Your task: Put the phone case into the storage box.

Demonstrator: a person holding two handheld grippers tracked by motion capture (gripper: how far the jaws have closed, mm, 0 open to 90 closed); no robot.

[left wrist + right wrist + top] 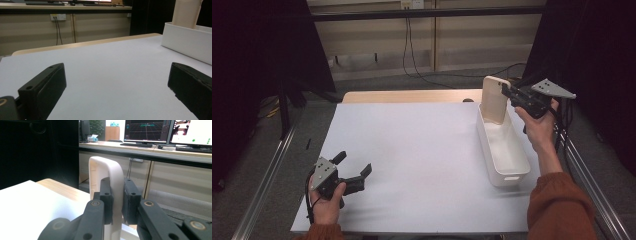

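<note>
I saw a white sheet (412, 150) covering the desk (412, 96) (bare wood at its far edge), with monitors (150, 131) and a keyboard (136, 144) beyond.

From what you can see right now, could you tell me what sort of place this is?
Probably a lab or office workstation set up for recording. Computer monitors and a keyboard sit on a desk behind, black curtains flank the table, and a wall socket feeds trailing cables.

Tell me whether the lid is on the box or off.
Off: the right gripper holds the lid upright, lower end inside the open box.
</note>
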